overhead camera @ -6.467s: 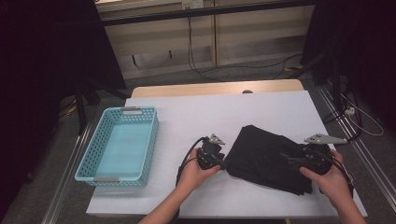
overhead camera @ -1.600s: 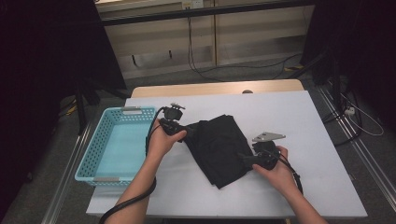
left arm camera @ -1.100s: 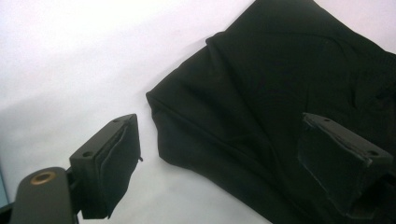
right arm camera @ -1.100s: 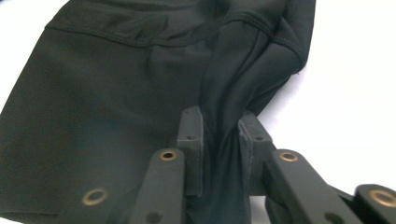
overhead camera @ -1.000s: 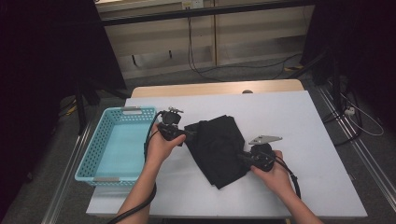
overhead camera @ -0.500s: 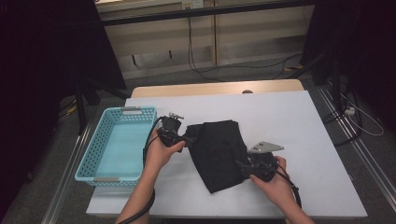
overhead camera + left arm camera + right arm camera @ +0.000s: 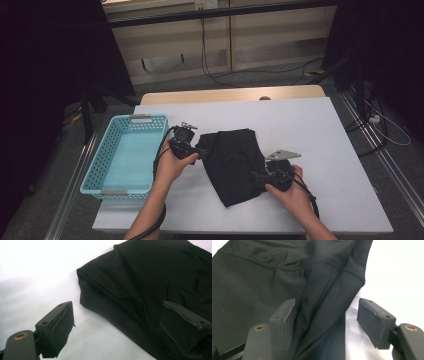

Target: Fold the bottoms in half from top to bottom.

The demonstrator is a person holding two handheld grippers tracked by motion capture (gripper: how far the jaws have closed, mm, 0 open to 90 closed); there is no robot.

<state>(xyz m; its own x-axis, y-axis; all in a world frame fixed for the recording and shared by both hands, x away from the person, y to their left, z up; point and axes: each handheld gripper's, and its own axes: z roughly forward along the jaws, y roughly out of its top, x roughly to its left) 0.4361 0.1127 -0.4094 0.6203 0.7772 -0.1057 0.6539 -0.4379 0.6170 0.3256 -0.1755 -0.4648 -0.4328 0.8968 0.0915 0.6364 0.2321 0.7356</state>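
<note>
Black grippers (image 7: 192,152) (trailing cables), bare forearms

Overhead light falls evenly on the white table (image 7: 320,150), while the room around the table sinks into near-black. In both gripper views the tabletop blows out to glaring white and the black cloth (image 7: 150,285) keeps only faint fold detail. Jaw pads nearest the lens look slightly soft; shadows under the cloth's edge are diffuse.

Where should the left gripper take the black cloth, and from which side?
Take the black cloth at its folded corner, coming in from the basket side. That corner is a thick, raised edge facing the open left gripper, with bare table beside it.
</note>
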